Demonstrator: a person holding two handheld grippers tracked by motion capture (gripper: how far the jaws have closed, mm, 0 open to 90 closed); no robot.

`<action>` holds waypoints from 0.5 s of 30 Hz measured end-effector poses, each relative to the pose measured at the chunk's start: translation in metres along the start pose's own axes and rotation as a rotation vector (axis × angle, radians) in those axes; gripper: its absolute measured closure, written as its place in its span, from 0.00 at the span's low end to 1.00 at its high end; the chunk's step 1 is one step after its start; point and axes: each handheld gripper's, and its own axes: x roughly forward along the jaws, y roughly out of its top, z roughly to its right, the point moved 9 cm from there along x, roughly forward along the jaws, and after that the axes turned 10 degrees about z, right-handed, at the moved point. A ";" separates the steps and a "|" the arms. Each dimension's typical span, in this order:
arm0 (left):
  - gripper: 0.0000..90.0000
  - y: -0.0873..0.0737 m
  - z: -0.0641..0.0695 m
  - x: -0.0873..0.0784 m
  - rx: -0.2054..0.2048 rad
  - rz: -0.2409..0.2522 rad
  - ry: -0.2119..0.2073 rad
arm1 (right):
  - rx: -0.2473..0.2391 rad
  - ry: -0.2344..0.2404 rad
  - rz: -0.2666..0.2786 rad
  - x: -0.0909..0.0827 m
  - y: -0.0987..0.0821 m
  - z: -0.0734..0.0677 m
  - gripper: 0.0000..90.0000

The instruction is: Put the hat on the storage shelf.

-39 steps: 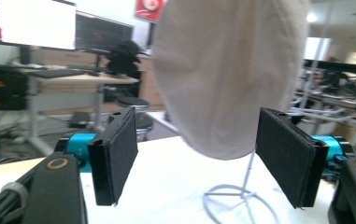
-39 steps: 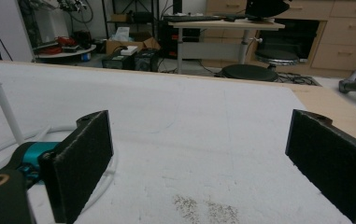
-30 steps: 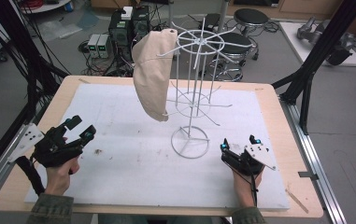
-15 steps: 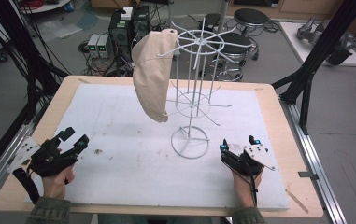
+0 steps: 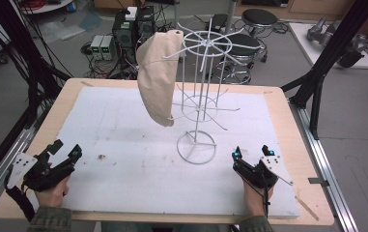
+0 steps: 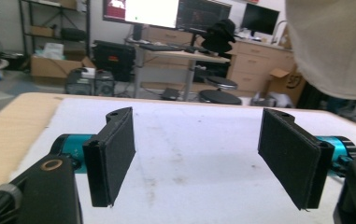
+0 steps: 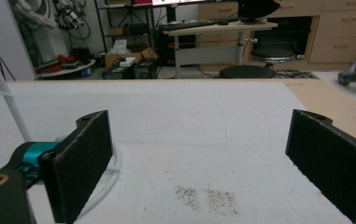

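Black and teal, the left claw (image 5: 64, 152) is sitting low over the near left corner of the desk (image 5: 278, 99), gripped by the person's left hand (image 5: 52, 194), with its grey three-cornered plate (image 5: 17, 166) jutting toward the desk's left edge. Its jaws are standing wide apart with nothing between them, and the left gripper view is showing its two black pads (image 6: 111, 156) parted over the white mat (image 5: 123, 140), with a faint brown smudge (image 5: 101, 156) lying on the mat just beyond. Farther right and toward the back, a beige cloth bag (image 5: 156, 77) is hanging from an upper arm of the white wire rack (image 5: 198, 96), drooping clear of the mat and well apart from both claws; its lower edge (image 6: 334, 46) is showing at the upper right of the left gripper view. The rack is standing upright on its ring base (image 5: 196, 147) near the middle of the mat. Right again, the right claw (image 5: 251, 152) is resting at the near right of the mat in the person's right hand (image 5: 255, 200), jaws likewise spread wide and holding nothing, with the rack's ring base (image 7: 105, 179) lying just beside its left jaw in the right gripper view.
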 end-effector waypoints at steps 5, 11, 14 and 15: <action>0.29 -0.002 -0.012 -0.004 0.034 0.001 0.056 | -0.012 -0.031 -0.011 -0.005 0.000 0.004 0.07; 0.27 -0.003 -0.031 -0.009 0.042 0.008 0.187 | 0.003 -0.075 0.006 -0.012 0.003 0.011 0.07; 0.26 -0.005 -0.036 -0.011 0.047 -0.001 0.227 | 0.009 -0.086 0.002 -0.014 0.003 0.013 0.07; 0.26 -0.005 -0.038 -0.011 0.049 -0.002 0.243 | 0.011 -0.088 0.002 -0.013 0.003 0.014 0.07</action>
